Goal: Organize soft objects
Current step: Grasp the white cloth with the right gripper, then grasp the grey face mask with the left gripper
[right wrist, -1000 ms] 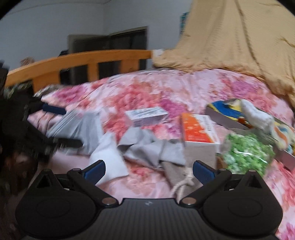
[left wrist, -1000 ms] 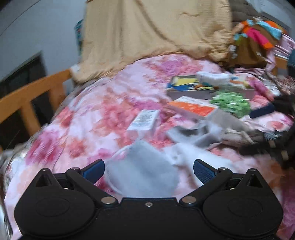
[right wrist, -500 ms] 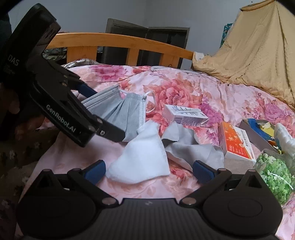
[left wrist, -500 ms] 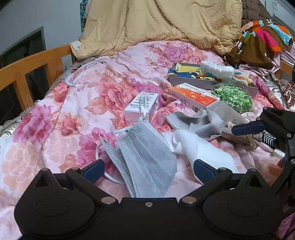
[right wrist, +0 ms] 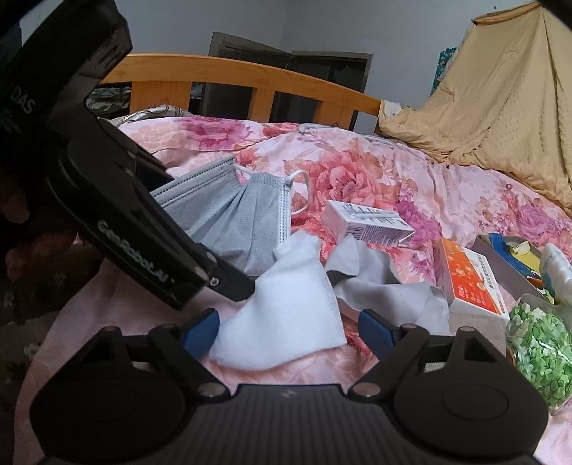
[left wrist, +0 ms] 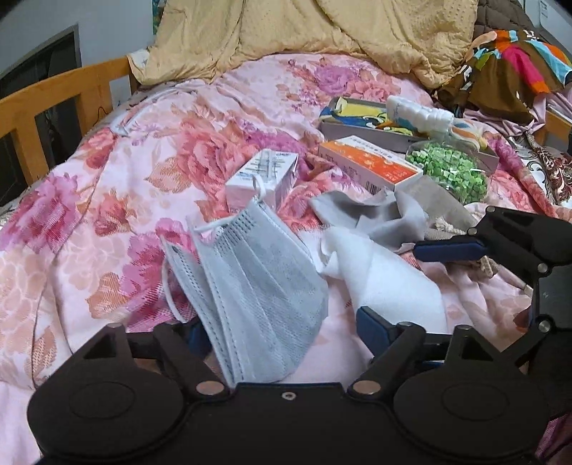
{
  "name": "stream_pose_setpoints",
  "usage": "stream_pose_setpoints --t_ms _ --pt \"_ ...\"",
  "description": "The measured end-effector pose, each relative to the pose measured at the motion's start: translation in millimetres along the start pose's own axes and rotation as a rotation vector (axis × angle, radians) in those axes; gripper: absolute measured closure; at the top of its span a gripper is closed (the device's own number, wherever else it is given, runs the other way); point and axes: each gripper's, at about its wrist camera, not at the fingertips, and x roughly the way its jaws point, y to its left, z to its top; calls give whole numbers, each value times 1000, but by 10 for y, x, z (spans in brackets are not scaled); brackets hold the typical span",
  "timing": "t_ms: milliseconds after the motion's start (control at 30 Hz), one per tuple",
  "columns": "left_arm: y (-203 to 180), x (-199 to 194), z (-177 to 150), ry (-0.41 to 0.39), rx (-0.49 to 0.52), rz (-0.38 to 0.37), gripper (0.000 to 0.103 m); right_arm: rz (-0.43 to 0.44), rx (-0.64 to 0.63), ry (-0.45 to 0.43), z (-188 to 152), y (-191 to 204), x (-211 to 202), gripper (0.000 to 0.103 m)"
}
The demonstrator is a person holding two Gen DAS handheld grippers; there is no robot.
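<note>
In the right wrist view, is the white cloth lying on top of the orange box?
No: the white cloth lies on the floral bedspread, between the right gripper's fingers, clearly apart from the orange box.

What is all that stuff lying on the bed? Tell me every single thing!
face mask: one, grey, on the bedspread between the left gripper's jaws
white cloth: one, white, between the right gripper's jaws
grey cloth: one, grey, crumpled behind the white cloth
small carton: one, white, behind the mask
orange box: one, orange and white, right of the carton
bag of green bits: one, green, beside the orange box
flat box: one, yellow and blue print, far right
bedspread: one, pink floral
blanket: one, tan, heaped at back
bed rail: one, wooden
left gripper: black, blue pads, closing, not yet pressing
right gripper: same, closing, not yet pressing
</note>
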Motion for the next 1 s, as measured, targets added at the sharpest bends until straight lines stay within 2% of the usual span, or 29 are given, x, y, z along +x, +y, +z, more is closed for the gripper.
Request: stream_pose_setpoints --t_ms 100,167,267,533,667,767,1000 --pt "-5 -3 1 -8 -9 4 27 -9 -2 -10 8 -2 -12 18" --pt "-3 -7 1 -11 -16 5 35 -10 1 -12 15 -5 -17 20" --pt "9 14 3 -4 -34 5 40 6 22 2 17 -15 -2 30" --pt "40 26 -27 -12 -99 -12 51 8 30 10 -4 0 6 41" --pt "48 2 -51 -31 -121 -7 59 1 36 16 -12 -2 15 50" --pt "28 6 -48 -32 -111 -7 67 -1 46 18 -11 -18 19 60" --pt "-9 -32 -47 -74 -92 6 77 -15 68 23 -14 -46 18 73"
